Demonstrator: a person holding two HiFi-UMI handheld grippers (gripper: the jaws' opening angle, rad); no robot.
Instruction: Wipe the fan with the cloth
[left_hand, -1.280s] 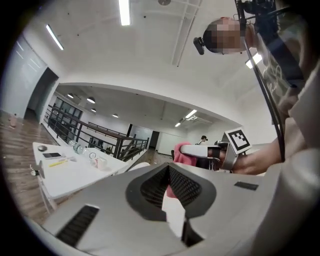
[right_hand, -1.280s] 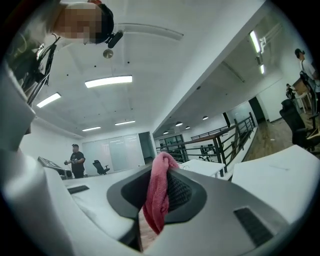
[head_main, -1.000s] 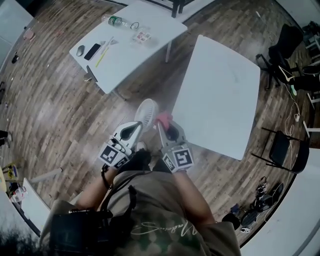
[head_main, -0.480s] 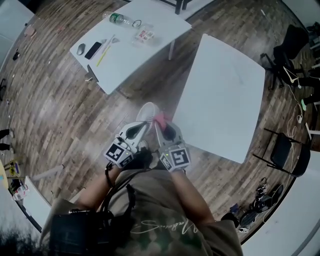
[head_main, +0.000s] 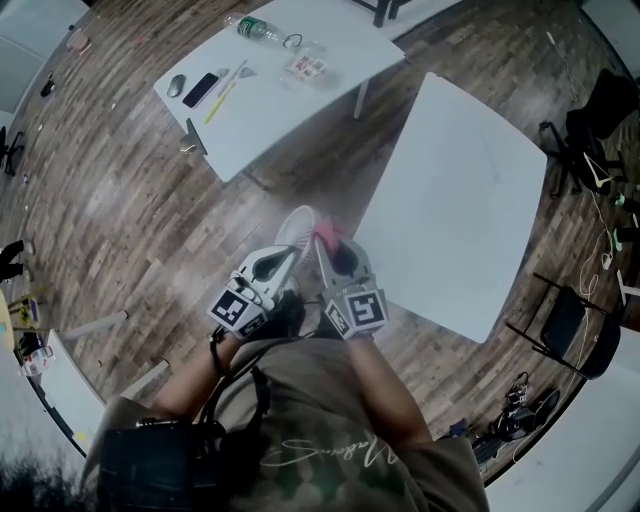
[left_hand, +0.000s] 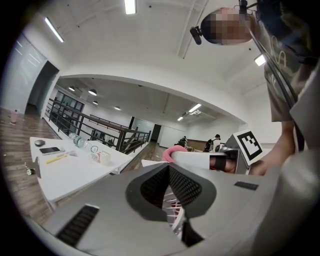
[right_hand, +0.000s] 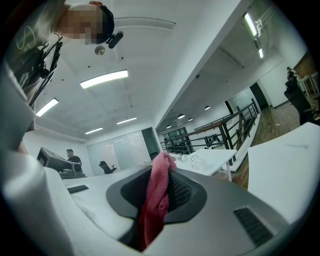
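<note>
In the head view a small white fan (head_main: 297, 228) with a round grille is held in front of the person's body, above the wooden floor. My left gripper (head_main: 283, 252) is shut on it; in the left gripper view the fan's white ribs (left_hand: 175, 216) show between the closed jaws. My right gripper (head_main: 325, 248) is shut on a pink cloth (head_main: 327, 235), which lies against the fan's right edge. In the right gripper view the cloth (right_hand: 157, 197) hangs down between the jaws. The left gripper view also shows the cloth (left_hand: 172, 151) just beyond the fan.
A large white table (head_main: 450, 200) stands close on the right. Farther off, a second white table (head_main: 280, 70) carries a bottle, a phone, a mouse and small items. Black chairs (head_main: 570, 310) and cables lie at the right edge. Wooden floor lies below the grippers.
Both grippers have sunk slightly, still side by side with the fan and cloth held. The head view has swung, so the tables sit further right in the picture.
</note>
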